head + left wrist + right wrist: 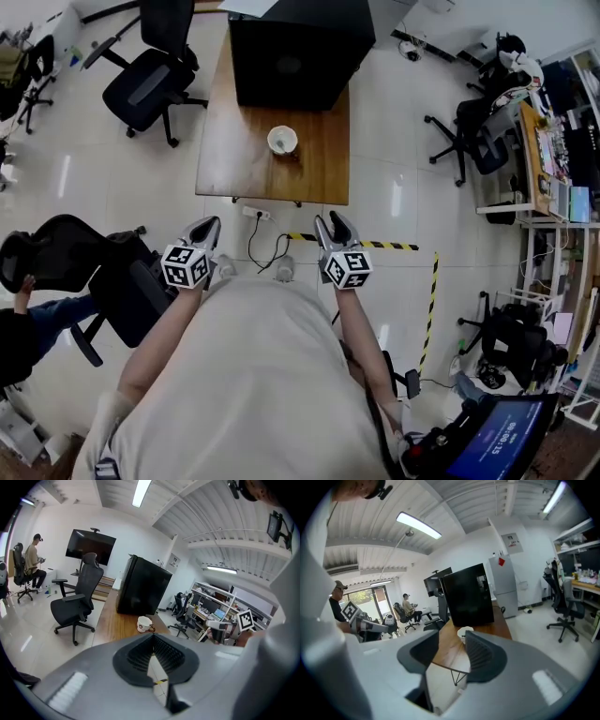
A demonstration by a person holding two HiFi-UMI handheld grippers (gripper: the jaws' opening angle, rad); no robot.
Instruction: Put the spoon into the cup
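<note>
A white cup (pixel 282 140) stands on the wooden table (pixel 234 150), in front of a big black box (pixel 291 47). The cup (pixel 144 624) shows small and far off in the left gripper view, and its rim (pixel 464 631) peeks over a pad in the right gripper view. I cannot make out a spoon. Both grippers are held over the floor, well short of the table. My left gripper (pixel 206 228) (pixel 153 639) is shut, pads together, holding nothing. My right gripper (pixel 330 225) (pixel 451 638) is open with nothing between its pads.
A power strip with a cable (pixel 255 213) lies on the floor under the table's near edge, next to yellow-black tape (pixel 394 246). Office chairs stand at the table's left (pixel 145 80), beside me (pixel 103 272) and at the right (pixel 473 141). A person sits far left (pixel 33 564).
</note>
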